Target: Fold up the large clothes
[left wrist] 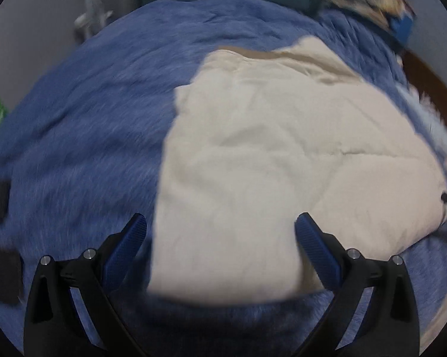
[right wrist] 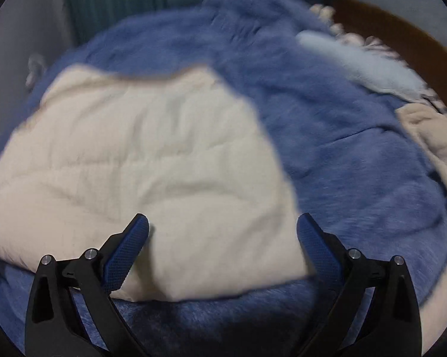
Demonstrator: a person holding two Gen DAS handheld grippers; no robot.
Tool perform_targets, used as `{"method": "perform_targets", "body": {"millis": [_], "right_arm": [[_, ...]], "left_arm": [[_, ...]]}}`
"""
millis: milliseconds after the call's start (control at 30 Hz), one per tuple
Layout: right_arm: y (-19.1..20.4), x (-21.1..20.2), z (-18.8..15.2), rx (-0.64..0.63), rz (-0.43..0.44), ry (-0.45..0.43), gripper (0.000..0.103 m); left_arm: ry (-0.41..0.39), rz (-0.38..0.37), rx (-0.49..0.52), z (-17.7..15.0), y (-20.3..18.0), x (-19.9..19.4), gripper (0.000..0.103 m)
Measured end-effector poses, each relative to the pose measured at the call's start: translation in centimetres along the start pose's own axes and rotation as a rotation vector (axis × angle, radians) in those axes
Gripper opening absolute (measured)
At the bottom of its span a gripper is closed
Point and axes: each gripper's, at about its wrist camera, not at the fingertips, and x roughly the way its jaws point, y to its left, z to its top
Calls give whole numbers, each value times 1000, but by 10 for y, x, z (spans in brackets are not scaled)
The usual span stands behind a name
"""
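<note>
Through the left wrist camera we see our left gripper (left wrist: 220, 229) with its jaws spread wide and nothing held, above the near edge of the cream quilted garment (left wrist: 283, 154), which lies on the blue fleece blanket (left wrist: 89, 119) toward 3 o'clock.

Through the right wrist camera, our right gripper (right wrist: 223, 229) is likewise spread apart over the garment's near edge (right wrist: 140, 160), which lies toward 9 o'clock.
</note>
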Motion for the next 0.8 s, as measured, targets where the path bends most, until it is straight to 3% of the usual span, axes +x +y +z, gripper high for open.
{"method": "perform_targets", "body": {"millis": [67, 167, 433, 600, 800], "right_arm": [[3, -26, -7, 6, 67, -101, 96], [22, -50, -24, -48, 122, -161, 96], [63, -86, -71, -204, 106, -197, 96], [66, -90, -91, -155, 106, -186, 96], [68, -88, -97, -113, 81, -205, 96]], "left_arm": [[-75, -16, -27, -6, 0, -21, 96], [-157, -29, 5, -22, -14, -47, 96], [-175, -14, 125, -76, -65, -72, 96], [-131, -26, 178, -107, -91, -68, 96], [-177, 16, 212, -119, -106, -62, 96]]}}
